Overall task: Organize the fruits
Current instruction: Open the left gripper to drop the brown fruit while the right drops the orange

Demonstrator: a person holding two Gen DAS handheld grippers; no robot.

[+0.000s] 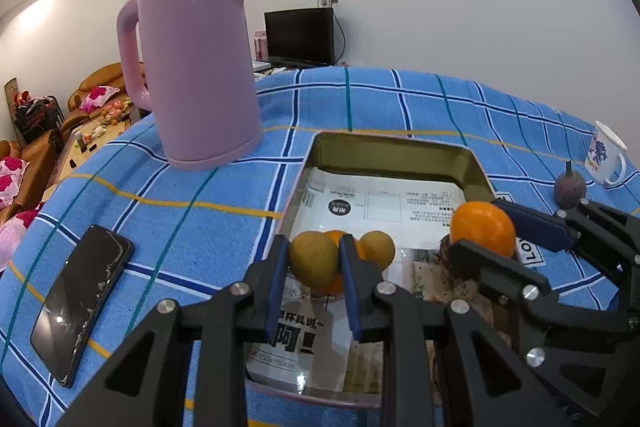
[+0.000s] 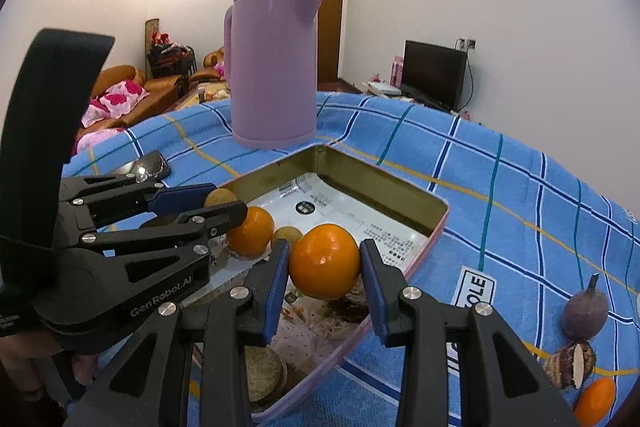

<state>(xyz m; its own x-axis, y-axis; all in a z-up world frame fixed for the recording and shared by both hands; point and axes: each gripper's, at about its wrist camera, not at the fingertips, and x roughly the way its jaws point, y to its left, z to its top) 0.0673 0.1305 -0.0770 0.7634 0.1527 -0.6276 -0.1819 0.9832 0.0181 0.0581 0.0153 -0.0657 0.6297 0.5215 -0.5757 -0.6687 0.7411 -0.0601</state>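
An open tin box point(image 1: 394, 147) point(image 2: 384, 183), lined with printed paper, lies on the blue checked cloth. Over its near end my left gripper point(image 1: 314, 247) point(image 2: 226, 201) is shut on a yellow-green fruit point(image 1: 314, 265) point(image 2: 219, 197). Behind that fruit lie a second yellow-green fruit point(image 1: 378, 250) point(image 2: 286, 235) and an orange point(image 1: 335, 238) point(image 2: 251, 230). My right gripper point(image 2: 325, 251) point(image 1: 480, 227) is shut on a bigger orange point(image 2: 324, 261) point(image 1: 482, 229), held just above the tin's right side. The two grippers stand side by side and do not touch.
A pink kettle point(image 1: 196, 67) point(image 2: 274, 67) stands behind the tin. A black phone point(image 1: 82, 301) lies to the left. To the right are a purple fruit point(image 2: 584, 313) point(image 1: 570, 189), a cut brown root point(image 2: 570, 365), a small orange point(image 2: 596, 401) and a white mug point(image 1: 604, 155).
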